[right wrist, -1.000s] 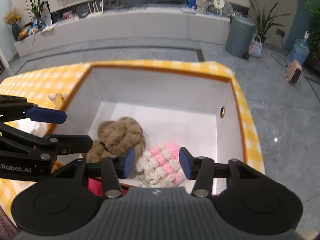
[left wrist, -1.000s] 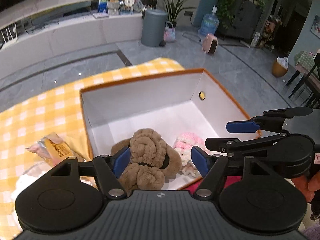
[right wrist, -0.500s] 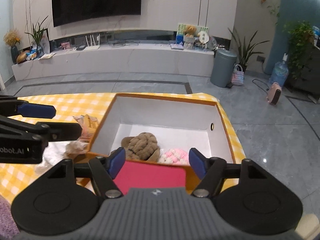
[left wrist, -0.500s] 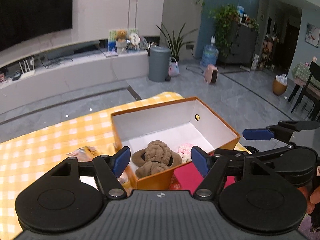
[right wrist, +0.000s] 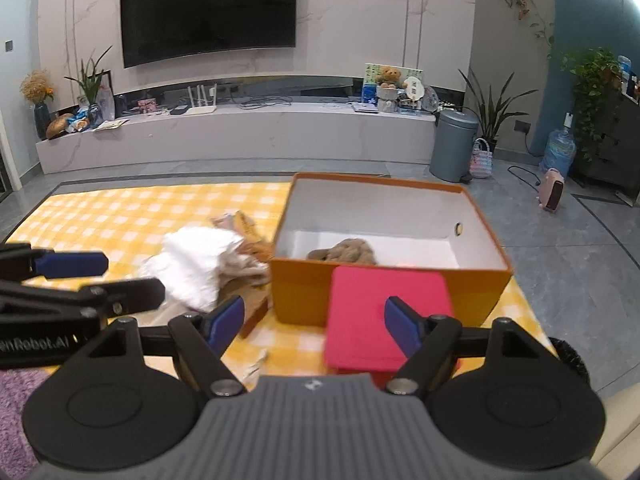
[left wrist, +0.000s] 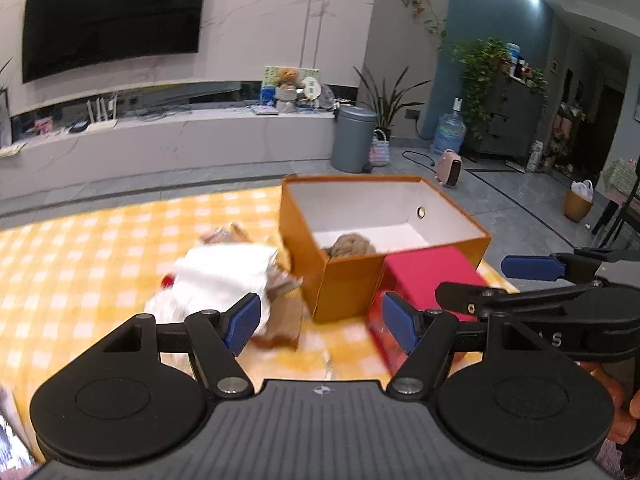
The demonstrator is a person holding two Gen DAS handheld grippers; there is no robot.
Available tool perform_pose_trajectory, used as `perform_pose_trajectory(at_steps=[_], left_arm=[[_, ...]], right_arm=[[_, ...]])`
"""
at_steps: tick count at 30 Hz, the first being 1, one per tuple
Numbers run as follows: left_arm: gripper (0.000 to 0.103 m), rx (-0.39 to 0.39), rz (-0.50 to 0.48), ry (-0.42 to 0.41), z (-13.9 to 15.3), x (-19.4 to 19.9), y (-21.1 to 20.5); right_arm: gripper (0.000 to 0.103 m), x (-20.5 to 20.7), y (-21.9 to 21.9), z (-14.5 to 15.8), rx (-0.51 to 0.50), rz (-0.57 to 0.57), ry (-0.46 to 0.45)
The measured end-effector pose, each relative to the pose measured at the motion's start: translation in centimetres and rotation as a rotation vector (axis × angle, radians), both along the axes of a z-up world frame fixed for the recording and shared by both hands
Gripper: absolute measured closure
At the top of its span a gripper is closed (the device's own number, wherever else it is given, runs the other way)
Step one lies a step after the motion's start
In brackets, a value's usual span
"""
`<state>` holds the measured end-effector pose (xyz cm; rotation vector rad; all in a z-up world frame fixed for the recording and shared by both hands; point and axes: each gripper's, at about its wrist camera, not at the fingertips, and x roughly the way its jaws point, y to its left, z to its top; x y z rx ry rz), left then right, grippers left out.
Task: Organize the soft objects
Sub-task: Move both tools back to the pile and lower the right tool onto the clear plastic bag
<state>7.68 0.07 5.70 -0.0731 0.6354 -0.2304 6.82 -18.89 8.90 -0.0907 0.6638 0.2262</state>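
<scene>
An orange box with a white inside stands on the yellow checked cloth. A brown knitted soft toy lies inside it; the pink one is hidden by the box wall. A white soft bundle lies left of the box. My left gripper is open and empty, pulled back in front of the box. My right gripper is open and empty, above a red box.
Snack packets and brown paper lie by the white bundle. The table's right edge drops to a grey tiled floor. A purple rug is at the lower left.
Both grippers have pulled back and up from over the box, open and empty. The box now looks smaller and farther, and the white bundle has come into view.
</scene>
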Motion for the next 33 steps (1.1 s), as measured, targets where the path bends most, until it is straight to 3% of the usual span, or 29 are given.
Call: perform_pose_trajectory(at_steps=[15,26,29,33], left_arm=[[0.021,-0.062,0.144,0.116,-5.8,-3.1,6.0],[0.021,-0.078,0.182,0.196,-8.1,-1.5,8.8],[0.022,-0.05,0.2,0.244,-8.7,-0.3,9.3],[0.023,-0.05,0.216,0.294,-9.7,1.3,10.1]], right_arm=[[0.027,-1.3,5.0,-3.7,-0.028,0.068,0.075],[0.026,1.2,7.9,-7.2,-0.047,0.171,0.143],[0.015,2.3,8.4,-8.7,-0.035,0.184,0.173],[0.01,3.8,9.5,-10.8,-0.04,0.233,0.202]])
